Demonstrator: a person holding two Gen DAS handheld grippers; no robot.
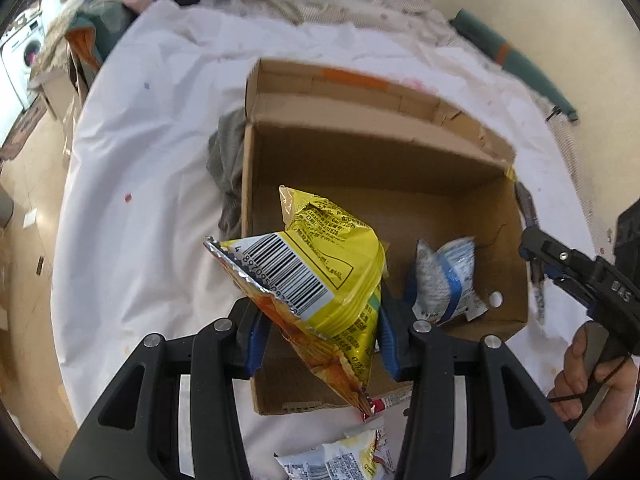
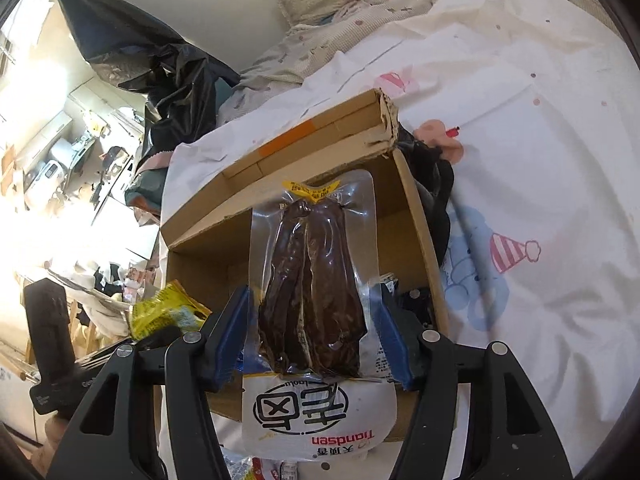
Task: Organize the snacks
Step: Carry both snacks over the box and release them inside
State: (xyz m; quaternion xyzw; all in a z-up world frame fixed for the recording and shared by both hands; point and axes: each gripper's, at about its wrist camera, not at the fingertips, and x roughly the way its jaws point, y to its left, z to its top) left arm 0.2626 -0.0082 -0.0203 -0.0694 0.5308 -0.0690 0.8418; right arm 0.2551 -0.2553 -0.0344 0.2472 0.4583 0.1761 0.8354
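An open cardboard box (image 1: 247,184) (image 2: 420,216) sits on a white bedsheet. My left gripper (image 1: 320,340) is shut on a yellow chip bag (image 1: 320,264), which hangs over the box's near left corner. That bag (image 2: 168,312) also shows at the left of the right wrist view. My right gripper (image 2: 314,332) holds a clear vacuum packet of dark meat snack (image 2: 316,280) above the box, and the packet's side edges touch both blue pads. From the left wrist view, the right gripper (image 1: 544,264) sits at the box's right wall. A blue and white packet (image 1: 444,280) lies inside the box.
A white and yellow packet (image 1: 344,456) lies on the sheet in front of the box. Grey cloth (image 1: 228,172) is bunched at the box's left side and dark cloth (image 2: 432,176) at its right. A black plastic bag (image 2: 172,80) and rumpled bedding lie behind.
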